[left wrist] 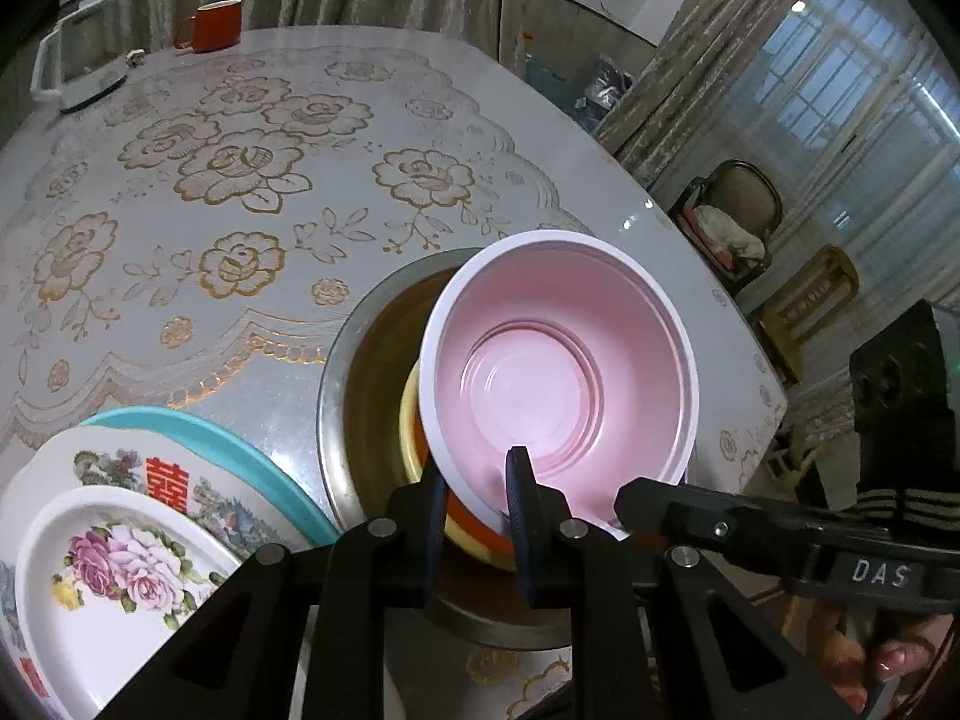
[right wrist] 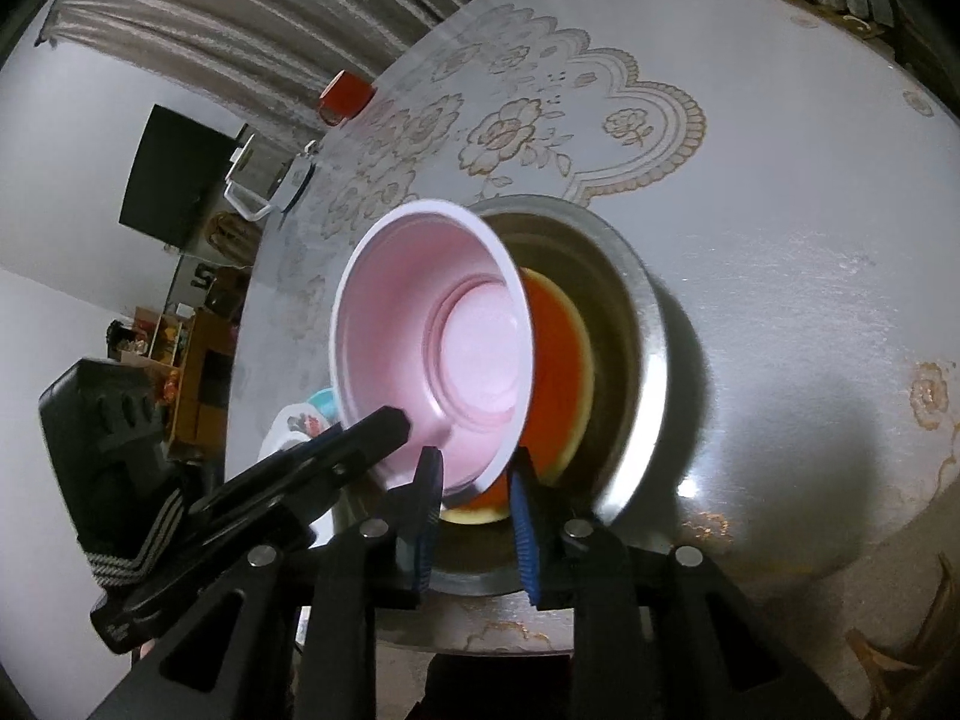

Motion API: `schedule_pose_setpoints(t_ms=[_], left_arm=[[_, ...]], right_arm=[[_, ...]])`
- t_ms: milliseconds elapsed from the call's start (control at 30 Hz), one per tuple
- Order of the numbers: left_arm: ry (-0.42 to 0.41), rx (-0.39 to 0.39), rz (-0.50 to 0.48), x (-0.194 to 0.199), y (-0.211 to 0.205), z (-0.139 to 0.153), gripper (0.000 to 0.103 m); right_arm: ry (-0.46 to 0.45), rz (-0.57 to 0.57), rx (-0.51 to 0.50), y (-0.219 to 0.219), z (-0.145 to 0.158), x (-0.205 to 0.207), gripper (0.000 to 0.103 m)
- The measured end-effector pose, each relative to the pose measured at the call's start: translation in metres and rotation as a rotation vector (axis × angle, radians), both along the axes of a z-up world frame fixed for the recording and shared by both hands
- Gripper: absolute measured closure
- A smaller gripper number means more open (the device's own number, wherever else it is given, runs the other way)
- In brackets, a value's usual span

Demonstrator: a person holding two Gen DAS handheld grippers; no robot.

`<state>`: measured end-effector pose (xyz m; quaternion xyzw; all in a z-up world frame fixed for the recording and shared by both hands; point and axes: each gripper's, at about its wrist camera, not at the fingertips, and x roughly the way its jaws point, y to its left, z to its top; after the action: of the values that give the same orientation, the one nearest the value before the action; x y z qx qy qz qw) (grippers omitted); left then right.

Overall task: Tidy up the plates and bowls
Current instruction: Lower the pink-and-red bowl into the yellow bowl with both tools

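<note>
Two tools at one pink plastic bowl [left wrist: 558, 360]: left tool [left wrist: 477, 504] clamped on near rim, tilting it over orange-and-yellow bowls [right wrist: 555, 360] nested in steel basin [left wrist: 354, 372] on table [left wrist: 240, 180]; right tool [right wrist: 474, 492] straddling rim, slack, grip uncertain.

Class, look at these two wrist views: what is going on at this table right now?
A person with a gripper in each hand is stacking dishes. The left gripper is shut on the near rim of a pink bowl, held tilted over a steel basin that already holds an orange bowl and a yellow one. The right gripper straddles the same rim, jaws slightly apart. Floral plates lie stacked beside the basin.
</note>
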<state>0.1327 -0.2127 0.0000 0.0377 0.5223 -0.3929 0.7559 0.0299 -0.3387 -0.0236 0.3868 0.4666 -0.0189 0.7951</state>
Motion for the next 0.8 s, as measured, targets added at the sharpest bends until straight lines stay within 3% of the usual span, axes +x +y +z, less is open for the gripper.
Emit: schedule_pose_setpoints(t_ms=[167, 600, 800], left_arm=[[0.004, 0.017, -0.015, 0.000, 0.005, 0.005, 0.083], [-0.034, 0.042, -0.001, 0.005, 0.009, 0.007, 0.083], [-0.040, 0.057, 0.002, 0.006, -0.001, -0.001, 0.083]], right_arm=[[0.007, -0.002, 0.058, -0.002, 0.000, -0.001, 0.078], [0.001, -0.040, 0.095, -0.011, -0.004, -0.004, 0.077], [-0.040, -0.060, 0.038, -0.015, 0.002, 0.001, 0.078]])
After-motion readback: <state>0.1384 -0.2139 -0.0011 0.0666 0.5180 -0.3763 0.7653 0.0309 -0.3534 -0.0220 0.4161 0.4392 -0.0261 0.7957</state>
